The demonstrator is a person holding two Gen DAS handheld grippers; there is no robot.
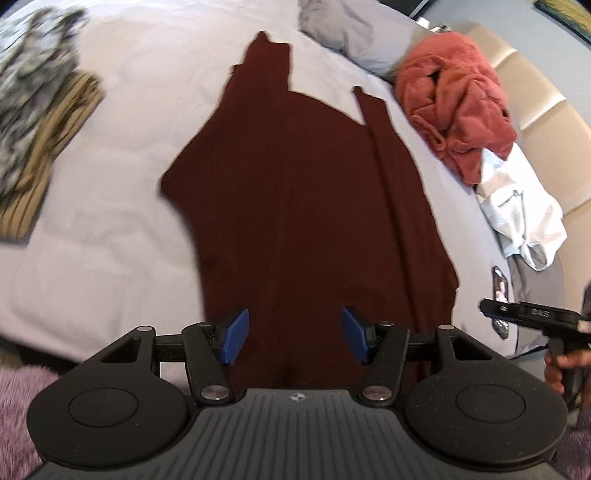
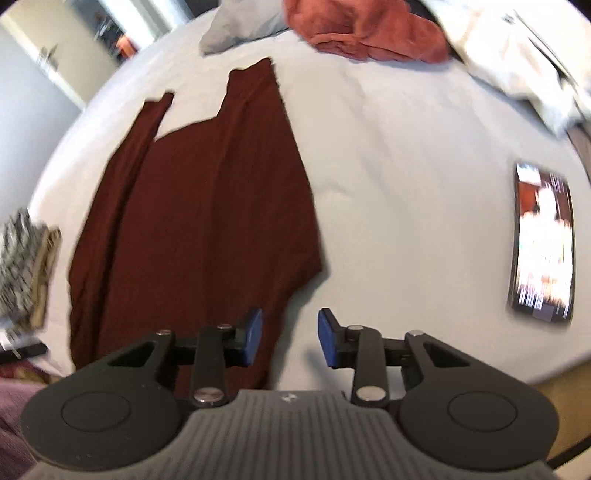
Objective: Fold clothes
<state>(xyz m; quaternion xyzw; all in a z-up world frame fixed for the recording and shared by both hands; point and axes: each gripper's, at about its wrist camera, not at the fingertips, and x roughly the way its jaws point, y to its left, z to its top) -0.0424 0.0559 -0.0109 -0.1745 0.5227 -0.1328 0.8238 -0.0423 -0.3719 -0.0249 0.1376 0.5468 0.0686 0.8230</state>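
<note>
A dark maroon garment [image 1: 295,206] lies flat on the pale bed sheet [image 1: 122,155], its straps pointing away and one long side folded inward. My left gripper [image 1: 294,336] hovers open above the garment's near hem, nothing between its blue pads. In the right wrist view the same garment [image 2: 199,221] lies left of centre. My right gripper [image 2: 290,338] is open over the garment's near right corner and the sheet [image 2: 399,184], holding nothing. The right gripper's black body [image 1: 532,317] and a hand show at the left wrist view's right edge.
A folded stack of patterned and striped clothes [image 1: 33,140] sits at the left. A rust-coloured garment [image 1: 454,99], white clothes [image 1: 517,206] and a grey pillow [image 1: 351,33] lie at the far right. A lit phone [image 2: 543,240] rests on the sheet right of the maroon garment.
</note>
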